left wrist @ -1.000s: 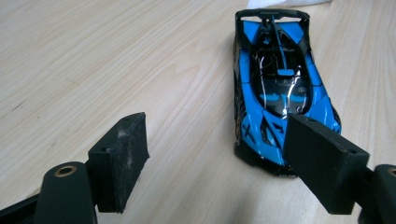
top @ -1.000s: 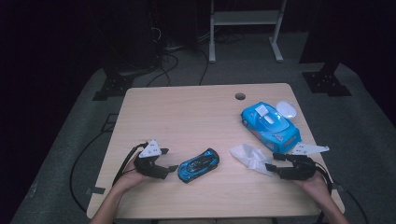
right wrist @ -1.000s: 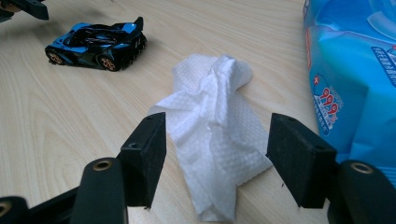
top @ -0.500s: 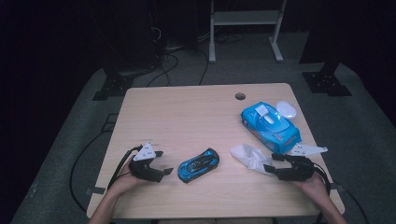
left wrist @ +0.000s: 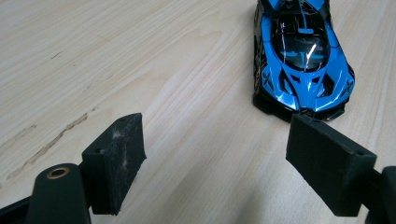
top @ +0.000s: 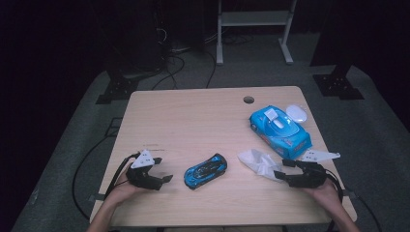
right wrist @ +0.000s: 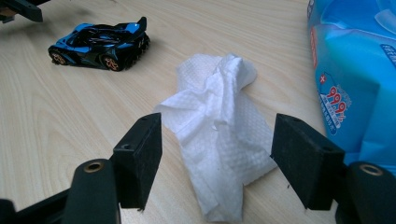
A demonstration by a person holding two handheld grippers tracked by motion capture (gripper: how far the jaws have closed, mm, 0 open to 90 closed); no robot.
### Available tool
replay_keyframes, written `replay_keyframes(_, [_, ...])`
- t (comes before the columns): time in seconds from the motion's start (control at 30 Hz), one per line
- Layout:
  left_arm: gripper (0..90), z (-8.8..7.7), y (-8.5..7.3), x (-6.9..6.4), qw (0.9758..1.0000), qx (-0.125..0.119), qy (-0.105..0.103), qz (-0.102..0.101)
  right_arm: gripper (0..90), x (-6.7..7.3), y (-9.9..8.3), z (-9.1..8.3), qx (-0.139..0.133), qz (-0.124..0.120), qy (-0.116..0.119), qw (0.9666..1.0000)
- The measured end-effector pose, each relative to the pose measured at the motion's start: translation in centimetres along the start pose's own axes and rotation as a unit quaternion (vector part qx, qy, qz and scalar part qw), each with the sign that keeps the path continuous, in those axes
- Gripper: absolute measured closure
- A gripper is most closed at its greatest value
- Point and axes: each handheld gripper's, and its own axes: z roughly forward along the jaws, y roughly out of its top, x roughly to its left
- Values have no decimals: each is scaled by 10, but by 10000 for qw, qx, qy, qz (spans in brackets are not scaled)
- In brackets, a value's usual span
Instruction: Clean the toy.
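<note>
Left gripper (top: 164, 179): released, jaws just opening, nothing between; toy car (top: 205, 170) on desk (top: 193, 116) just ahead, off its right jaw, apart. Right gripper (top: 279, 176): released, jaws just opening; crumpled wipe (top: 256, 162) lying flat between them, pads clear. Wipes pack (top: 279, 126) beside wipe.

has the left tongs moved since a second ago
Yes. In the high view the left tongs have drawn back toward the table's left front corner, widening the gap to the blue toy car, which lies where it was. Their jaws have just been opening, with nothing between them.
</note>
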Motion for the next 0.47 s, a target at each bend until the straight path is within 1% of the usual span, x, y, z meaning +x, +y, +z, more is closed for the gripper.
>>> replay_keyframes(0.07, [185,-2,-2,1,10000,-32,34,-32,323,0,0,-1,-8,16,-9,10000])
replay_keyframes(0.23, [174,-3,-12,2,9997,-103,79,-197,310,0,-2,-1,-48,6,-26,10000])
replay_keyframes(0.27, [172,-3,-15,2,9996,-131,81,-248,309,0,-2,-1,-52,12,-24,10000])
replay_keyframes(0.37, [172,-3,-18,3,9995,-114,130,-276,304,1,-3,0,-65,26,18,10000])
replay_keyframes(0.4, [159,-4,-19,4,9990,-168,137,-384,301,2,-3,0,-77,29,32,10000])
replay_keyframes(0.43, [157,-4,-20,5,9988,-198,144,-420,298,1,-3,0,-93,34,43,9999])
replay_keyframes(0.47, [157,-5,-20,4,9989,-209,171,-386,298,1,-3,0,-105,34,35,9999])
